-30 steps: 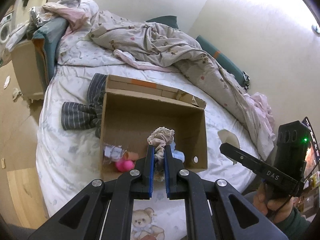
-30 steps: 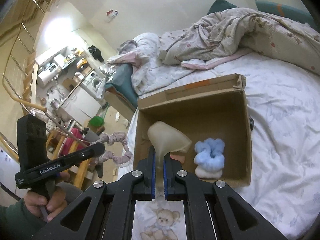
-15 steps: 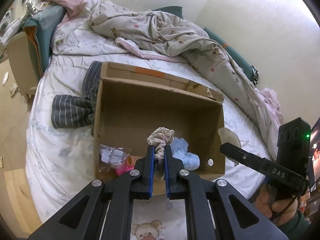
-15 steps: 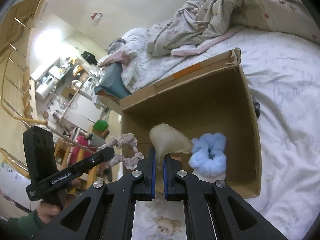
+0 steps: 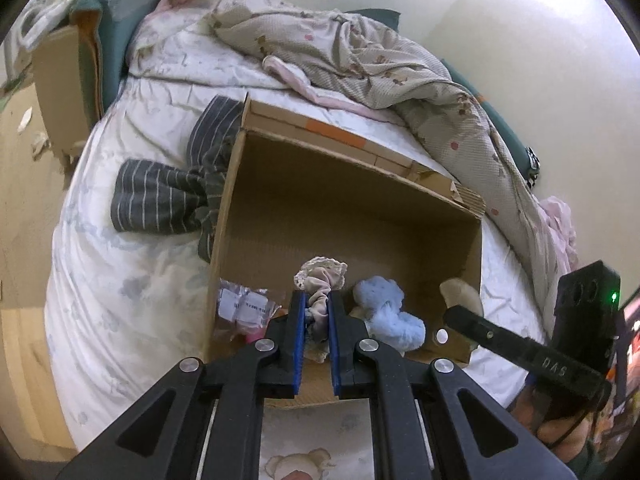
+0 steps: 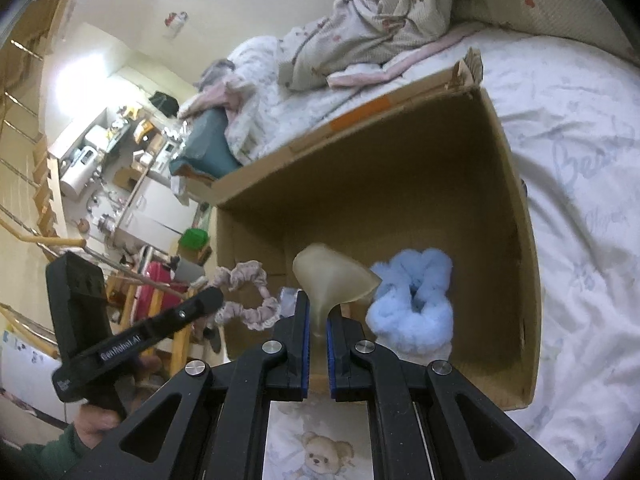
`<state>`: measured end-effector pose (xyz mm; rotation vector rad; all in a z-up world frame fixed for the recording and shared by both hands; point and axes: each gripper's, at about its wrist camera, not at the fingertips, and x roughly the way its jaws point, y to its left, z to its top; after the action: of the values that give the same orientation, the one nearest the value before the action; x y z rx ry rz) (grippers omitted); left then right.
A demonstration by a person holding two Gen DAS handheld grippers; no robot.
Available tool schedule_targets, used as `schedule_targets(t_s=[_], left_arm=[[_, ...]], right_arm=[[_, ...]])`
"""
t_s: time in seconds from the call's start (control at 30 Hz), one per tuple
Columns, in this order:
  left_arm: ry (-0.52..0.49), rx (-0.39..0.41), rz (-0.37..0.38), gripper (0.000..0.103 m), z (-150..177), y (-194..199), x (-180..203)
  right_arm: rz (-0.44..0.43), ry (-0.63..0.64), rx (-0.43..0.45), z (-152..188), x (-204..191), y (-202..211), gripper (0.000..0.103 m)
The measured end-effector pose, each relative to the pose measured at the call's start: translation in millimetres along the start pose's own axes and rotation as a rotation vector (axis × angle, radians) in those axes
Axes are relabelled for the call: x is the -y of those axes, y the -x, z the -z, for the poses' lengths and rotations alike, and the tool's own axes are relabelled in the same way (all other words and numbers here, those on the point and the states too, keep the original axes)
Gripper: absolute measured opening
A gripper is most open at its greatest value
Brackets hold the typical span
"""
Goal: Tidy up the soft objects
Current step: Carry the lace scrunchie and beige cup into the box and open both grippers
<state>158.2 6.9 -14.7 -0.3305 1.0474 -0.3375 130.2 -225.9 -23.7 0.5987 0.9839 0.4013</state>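
An open cardboard box (image 5: 352,196) (image 6: 516,184) lies on the bed. My left gripper (image 5: 317,300) is shut on a beige-pink scrunchie (image 5: 320,278), held over the box's near side; the right wrist view shows the scrunchie (image 6: 248,298) hanging from it. My right gripper (image 6: 318,304) is shut on a soft translucent beige pad (image 6: 332,276), also above the box; in the left wrist view the pad (image 5: 460,294) sits at that gripper's tip. A fluffy blue scrunchie (image 5: 390,316) (image 6: 416,300) lies inside the box.
A clear packet (image 5: 244,306) and something pink lie in the box's left corner. Striped dark cloth (image 5: 160,196) lies left of the box. A crumpled quilt (image 5: 380,60) covers the far bed. A person's hand (image 6: 100,420) grips the left handle. Kitchen clutter (image 6: 112,152) stands beyond.
Both grippers have come down and closer to the box, each still holding its item. The box now fills more of both views.
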Motion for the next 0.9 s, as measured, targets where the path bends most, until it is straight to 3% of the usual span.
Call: schedule_targets(t_s=[0.27, 0.5, 0.57, 0.63, 0.7, 0.9], left_arm=[[0.008, -0.043, -0.014, 0.013, 3.1, -9.7, -1.3], [-0.018, -0.051, -0.015, 0.038, 5.5, -11.6, 3.7], [-0.024, -0.048, -0.025, 0.050, 6.0, -11.5, 4.7], [-0.025, -0.046, -0.029, 0.053, 6.4, -11.1, 5.0], [-0.033, -0.042, -0.046, 0.062, 6.3, -10.9, 6.1], [-0.045, -0.039, -0.064, 0.071, 6.1, -10.8, 7.0]], right_arm=[[-0.004, -0.008, -0.036, 2.5, -0.3, -9.4, 0.008], [0.041, 0.023, -0.033, 2.2, -5.5, -13.0, 0.009], [0.045, 0.029, -0.038, 2.2, -7.5, -15.4, 0.012], [0.052, 0.034, -0.041, 2.6, -8.3, -17.4, 0.013], [0.060, 0.039, -0.045, 2.8, -9.1, -19.2, 0.014], [0.079, 0.037, -0.048, 3.7, -8.6, -21.0, 0.030]])
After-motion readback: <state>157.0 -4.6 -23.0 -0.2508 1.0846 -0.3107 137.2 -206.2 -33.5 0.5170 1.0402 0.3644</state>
